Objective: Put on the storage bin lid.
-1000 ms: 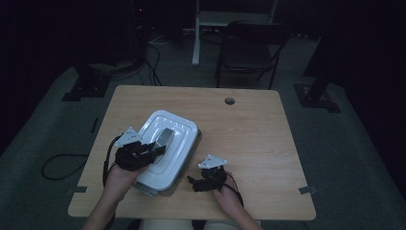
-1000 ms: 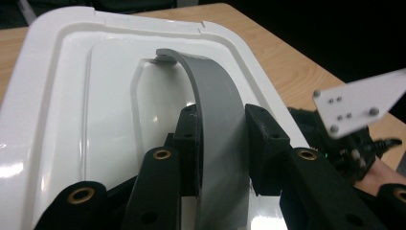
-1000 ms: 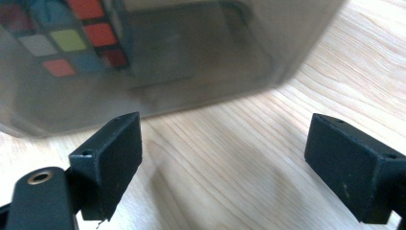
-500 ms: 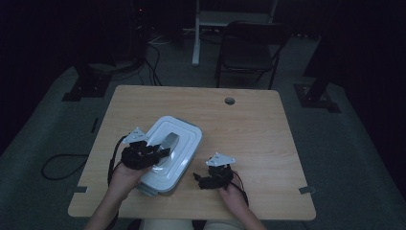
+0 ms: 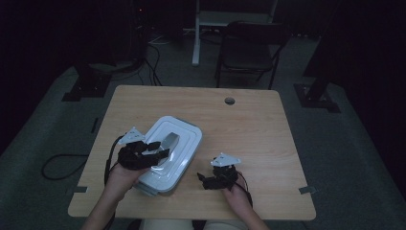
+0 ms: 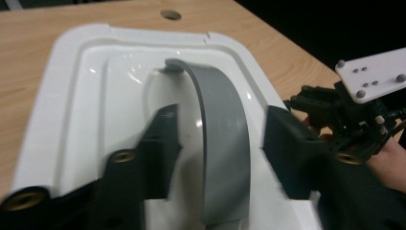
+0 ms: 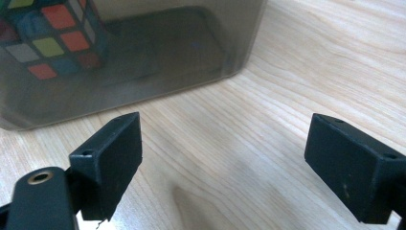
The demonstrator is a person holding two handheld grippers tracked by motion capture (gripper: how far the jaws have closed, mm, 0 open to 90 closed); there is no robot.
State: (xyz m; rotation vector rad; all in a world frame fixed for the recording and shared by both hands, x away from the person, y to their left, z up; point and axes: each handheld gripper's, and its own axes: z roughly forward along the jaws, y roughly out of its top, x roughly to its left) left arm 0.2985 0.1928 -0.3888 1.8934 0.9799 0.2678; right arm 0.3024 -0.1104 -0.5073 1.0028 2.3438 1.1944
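My left gripper just opened, handle between its jaws, box on the table. Right gripper open. Cube blurry through the wall, no readable labels.

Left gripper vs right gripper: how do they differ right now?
The left gripper sits over the white box lid, its jaws either side of the grey handle and just opened off it, with gaps showing; the right gripper is beside the box with only bare table between its jaws. The right gripper's jaws stand wider apart than the left gripper's. It faces the box's translucent wall, where a colour cube shows. Both are open and hold nothing.
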